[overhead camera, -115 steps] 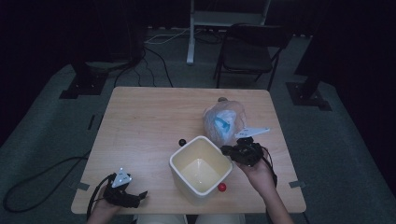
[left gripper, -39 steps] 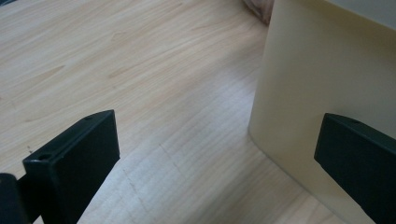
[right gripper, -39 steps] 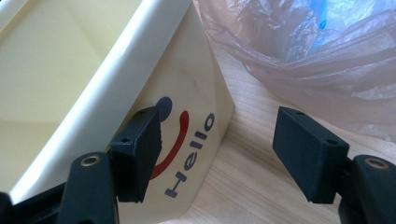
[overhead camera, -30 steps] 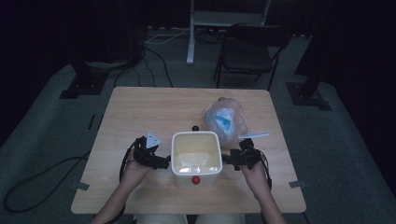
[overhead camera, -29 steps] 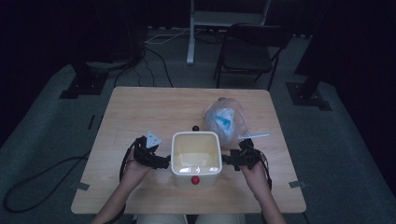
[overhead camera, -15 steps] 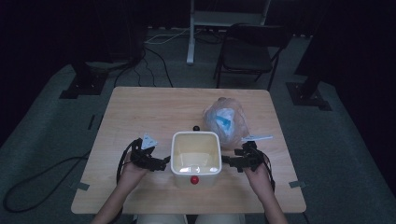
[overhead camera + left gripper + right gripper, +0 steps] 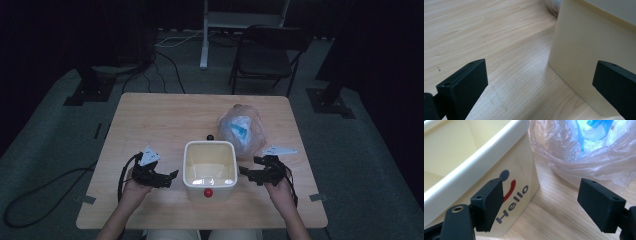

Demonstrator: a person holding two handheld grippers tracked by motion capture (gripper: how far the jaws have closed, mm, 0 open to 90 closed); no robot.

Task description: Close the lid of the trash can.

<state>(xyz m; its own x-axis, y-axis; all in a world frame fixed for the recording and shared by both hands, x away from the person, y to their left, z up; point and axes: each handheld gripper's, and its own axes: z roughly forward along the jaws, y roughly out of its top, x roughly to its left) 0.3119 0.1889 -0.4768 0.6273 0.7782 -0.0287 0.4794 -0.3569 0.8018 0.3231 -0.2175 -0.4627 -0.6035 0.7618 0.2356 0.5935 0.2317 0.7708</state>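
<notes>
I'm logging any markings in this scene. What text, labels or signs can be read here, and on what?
"Hello", in dark letters with a blue dot and a red curve above it, on the side of the cream bin.
Blue print inside the plastic bag: too crumpled to read.

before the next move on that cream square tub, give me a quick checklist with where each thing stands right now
1. Left gripper jaws open: ok.
2. Right gripper jaws open: ok.
3. Cream square plastic tub upright between the two grippers: ok.
4. Either gripper gripping the tub: not ok, both stand apart from its walls.
5. Crumpled clear plastic bag away from the right gripper's jaws: not ok, it lies close beyond them.
6. Tub holds anything: cannot tell.
</notes>
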